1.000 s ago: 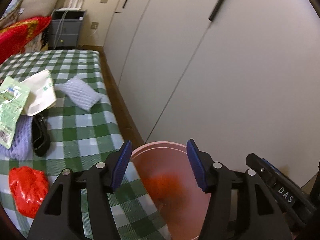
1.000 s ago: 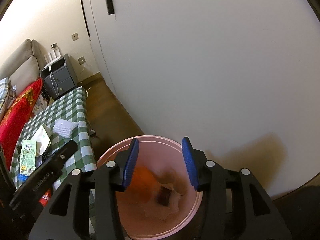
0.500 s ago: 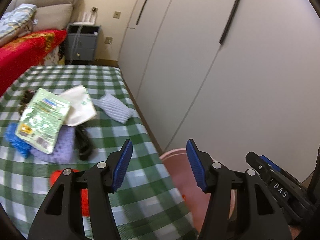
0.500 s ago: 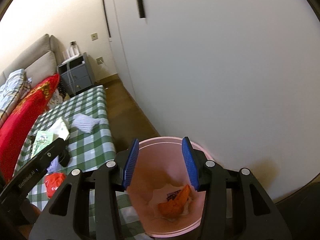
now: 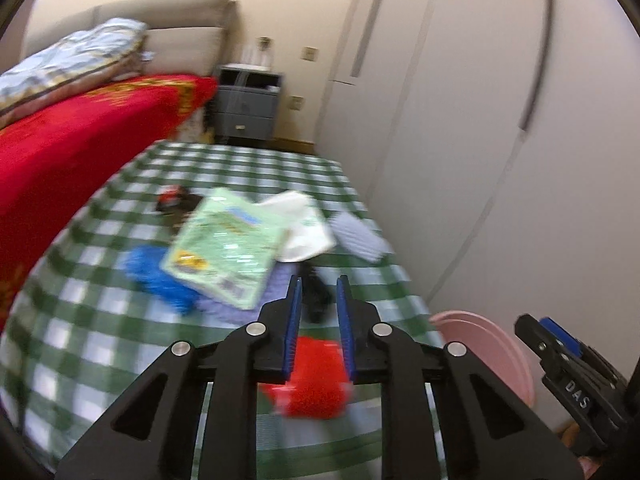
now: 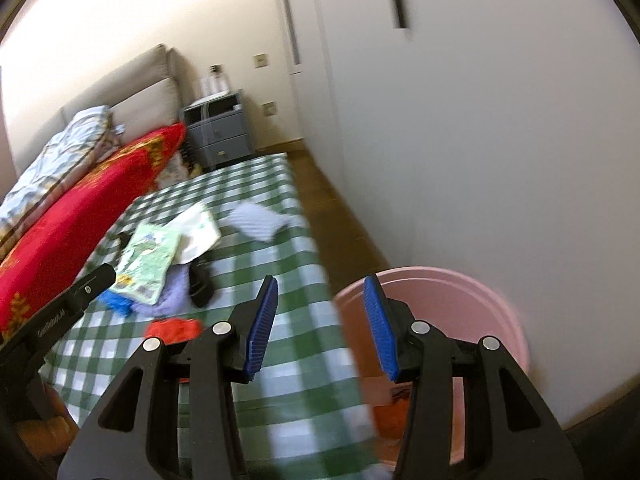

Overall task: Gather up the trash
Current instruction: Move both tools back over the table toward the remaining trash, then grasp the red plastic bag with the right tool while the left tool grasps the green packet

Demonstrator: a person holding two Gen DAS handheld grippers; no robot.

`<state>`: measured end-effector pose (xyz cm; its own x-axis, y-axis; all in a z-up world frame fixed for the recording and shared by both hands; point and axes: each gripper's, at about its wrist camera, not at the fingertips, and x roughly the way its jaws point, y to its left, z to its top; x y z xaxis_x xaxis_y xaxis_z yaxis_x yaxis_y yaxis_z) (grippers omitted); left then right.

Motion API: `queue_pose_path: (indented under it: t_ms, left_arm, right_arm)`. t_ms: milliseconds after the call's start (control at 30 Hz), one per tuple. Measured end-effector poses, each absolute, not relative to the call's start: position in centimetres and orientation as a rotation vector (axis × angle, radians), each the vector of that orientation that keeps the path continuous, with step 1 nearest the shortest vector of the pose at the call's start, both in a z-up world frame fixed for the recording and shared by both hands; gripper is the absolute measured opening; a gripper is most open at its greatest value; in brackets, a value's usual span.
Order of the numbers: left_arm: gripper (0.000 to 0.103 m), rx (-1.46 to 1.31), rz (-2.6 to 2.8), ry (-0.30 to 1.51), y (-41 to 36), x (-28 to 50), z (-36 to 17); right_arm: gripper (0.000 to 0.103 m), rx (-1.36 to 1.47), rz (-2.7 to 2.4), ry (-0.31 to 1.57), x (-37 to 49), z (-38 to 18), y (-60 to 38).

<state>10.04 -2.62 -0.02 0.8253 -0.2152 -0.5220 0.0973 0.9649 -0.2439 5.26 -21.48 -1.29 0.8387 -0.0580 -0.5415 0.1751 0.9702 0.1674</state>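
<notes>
The red crumpled wrapper lies on the green-checked surface, near its front edge and just below the left gripper, whose blue pads stand a little apart with nothing between them. In the right wrist view the same wrapper sits well clear of the pile behind it. It looks like thin plastic film — light, soft, likely to crush flat and perhaps slip, so a pinch across its bunched middle should hold best.

The pile itself — green packet, white paper bag, pale foam sleeve, blue mesh, a black item — also looks light and limp; the flat packet would be easiest taken by a raised edge.

The right gripper is spread wide and empty, hovering over the surface's edge and the rim of the pink bin, which stands on the floor beside the surface and already holds something orange.
</notes>
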Motion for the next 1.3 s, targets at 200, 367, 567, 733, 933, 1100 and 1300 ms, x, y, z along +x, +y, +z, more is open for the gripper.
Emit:
queue_pose_path:
  t_ms: [200, 367, 567, 733, 933, 1100, 1300]
  left_arm:
    - [0.016, -0.243, 0.032, 0.561, 2.7, 9.8, -0.4]
    - [0.016, -0.257, 0.115, 0.538, 4.9, 9.5, -0.2]
    - [0.016, -0.257, 0.146, 0.547, 5.9, 10.0, -0.7]
    - [0.016, -0.264, 0.150, 0.573, 6.2, 10.9, -1.6]
    - [0.016, -0.342, 0.102, 0.615, 6.2, 12.2, -3.3]
    - [0.016, -0.361, 0.069, 0.644, 5.2, 13.4, -4.4]
    - [0.016, -0.355, 0.036, 0.661, 3.9, 14.4, -5.0]
  right_arm:
    - [0.046, 0.175, 0.008, 0.596, 7.1, -3.1, -16.9]
    - [0.057, 0.143, 0.100, 0.617, 8.8, -4.0, -13.9]
    - [0.077, 0.136, 0.210, 0.720, 10.8, -6.1, -10.9]
    - [0.076, 0.097, 0.219, 0.850, 12.0, -9.0, -9.0]
    - [0.063, 0.112, 0.175, 0.818, 11.8, -8.2, -10.9]
    - [0.063, 0.145, 0.049, 0.803, 12.3, -7.8, -14.1]
    - [0.063, 0.145, -0.018, 0.826, 13.0, -8.7, -15.0]
